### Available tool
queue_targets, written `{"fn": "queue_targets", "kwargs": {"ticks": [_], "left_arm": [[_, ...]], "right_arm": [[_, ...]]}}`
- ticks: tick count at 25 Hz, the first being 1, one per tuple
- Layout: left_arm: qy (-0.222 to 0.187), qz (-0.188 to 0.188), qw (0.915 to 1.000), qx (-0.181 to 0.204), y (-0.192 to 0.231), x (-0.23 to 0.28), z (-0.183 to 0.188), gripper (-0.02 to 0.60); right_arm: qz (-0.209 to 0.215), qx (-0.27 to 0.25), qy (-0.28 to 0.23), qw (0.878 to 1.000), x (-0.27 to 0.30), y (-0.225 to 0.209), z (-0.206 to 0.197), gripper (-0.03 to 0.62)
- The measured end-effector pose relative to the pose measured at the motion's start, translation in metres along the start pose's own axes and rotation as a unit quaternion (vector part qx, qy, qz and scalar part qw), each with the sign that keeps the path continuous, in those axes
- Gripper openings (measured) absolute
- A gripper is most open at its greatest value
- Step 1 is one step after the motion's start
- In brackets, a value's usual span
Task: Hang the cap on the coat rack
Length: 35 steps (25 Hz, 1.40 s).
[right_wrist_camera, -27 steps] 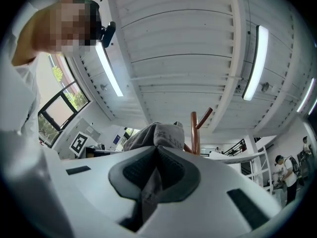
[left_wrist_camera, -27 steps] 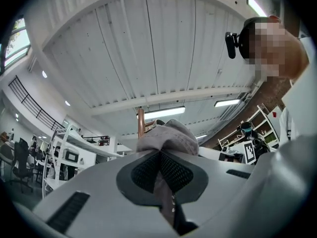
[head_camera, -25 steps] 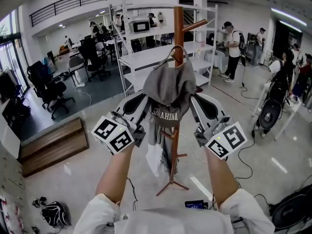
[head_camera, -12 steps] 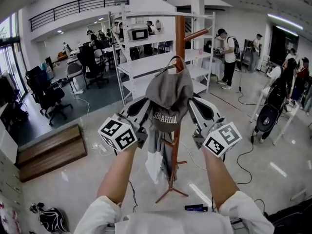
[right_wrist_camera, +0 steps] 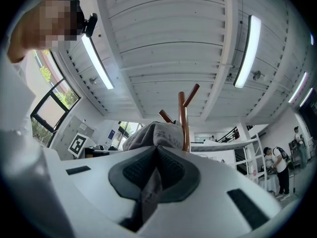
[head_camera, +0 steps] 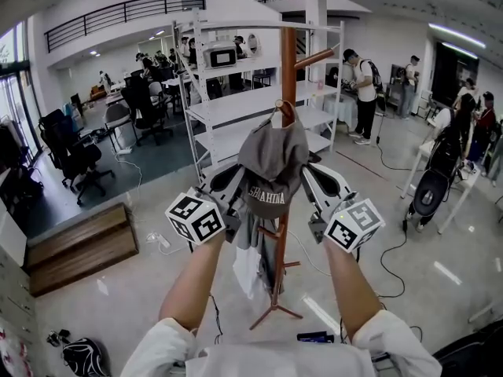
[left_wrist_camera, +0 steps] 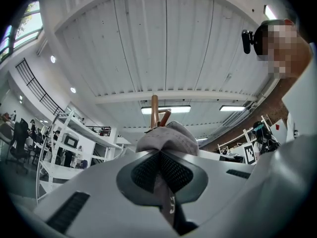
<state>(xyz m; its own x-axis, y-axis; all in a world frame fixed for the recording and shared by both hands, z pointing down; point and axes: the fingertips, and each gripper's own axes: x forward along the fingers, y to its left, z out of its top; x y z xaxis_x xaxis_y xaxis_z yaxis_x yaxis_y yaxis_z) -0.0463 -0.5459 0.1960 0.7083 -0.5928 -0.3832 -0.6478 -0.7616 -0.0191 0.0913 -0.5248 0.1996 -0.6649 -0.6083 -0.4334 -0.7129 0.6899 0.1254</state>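
A grey cap (head_camera: 272, 157) with white lettering on its brim is draped over a peg of the brown wooden coat rack (head_camera: 288, 61) in the head view. My left gripper (head_camera: 233, 177) is shut on the cap's left edge, and my right gripper (head_camera: 309, 176) is shut on its right edge. In the left gripper view, grey fabric runs between the closed pads (left_wrist_camera: 143, 171), with the cap (left_wrist_camera: 168, 137) bulging above and the rack pole (left_wrist_camera: 154, 109) behind. The right gripper view shows the same: fabric pinched between the pads (right_wrist_camera: 141, 171), the cap (right_wrist_camera: 151, 134) beside the pole (right_wrist_camera: 182, 118).
A white shelving unit (head_camera: 228, 93) stands behind the rack. Other garments (head_camera: 255, 250) hang lower on the pole. People stand at the right (head_camera: 363, 93). Office chairs (head_camera: 78, 151) and a wooden platform (head_camera: 75, 246) are at the left. A dark device (head_camera: 314, 338) lies on the floor.
Both grippers have carried the cap slightly up and forward against the rack. The cap's crown now sits over the peg's tip, and both grippers stay shut on it.
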Motion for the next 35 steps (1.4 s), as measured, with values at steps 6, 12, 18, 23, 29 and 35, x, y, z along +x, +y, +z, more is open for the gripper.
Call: {"fn": "queue_targets", "kwargs": {"ticks": [6,12,18,23,29,35], "left_arm": [[0.004,0.005,0.9999,-0.011,0.002,0.002,-0.012,0.017],[0.009,0.013,0.9996,-0.025,0.010,0.001,-0.024,0.017],[0.014,0.011,0.9993,-0.033,0.009,0.004,-0.036,0.017],[0.019,0.008,0.9989,-0.042,0.007,0.004,-0.048,0.017],[0.030,0.031,0.9987,-0.028,0.014,0.014,-0.059,0.017],[0.038,0.043,0.9984,-0.006,0.015,0.019,-0.059,0.017]], "right_arm": [[-0.004,0.007,0.010,1.000,0.000,-0.007,-0.010,0.026],[-0.010,0.016,0.021,1.000,0.002,-0.011,-0.022,0.026],[-0.023,0.018,0.030,0.999,0.000,-0.019,-0.037,0.026],[-0.041,0.013,0.034,0.998,-0.005,-0.025,-0.047,0.026],[-0.055,-0.010,0.042,0.998,-0.002,-0.036,-0.048,0.028],[-0.064,-0.028,0.058,0.996,0.000,-0.043,-0.051,0.028]]}}
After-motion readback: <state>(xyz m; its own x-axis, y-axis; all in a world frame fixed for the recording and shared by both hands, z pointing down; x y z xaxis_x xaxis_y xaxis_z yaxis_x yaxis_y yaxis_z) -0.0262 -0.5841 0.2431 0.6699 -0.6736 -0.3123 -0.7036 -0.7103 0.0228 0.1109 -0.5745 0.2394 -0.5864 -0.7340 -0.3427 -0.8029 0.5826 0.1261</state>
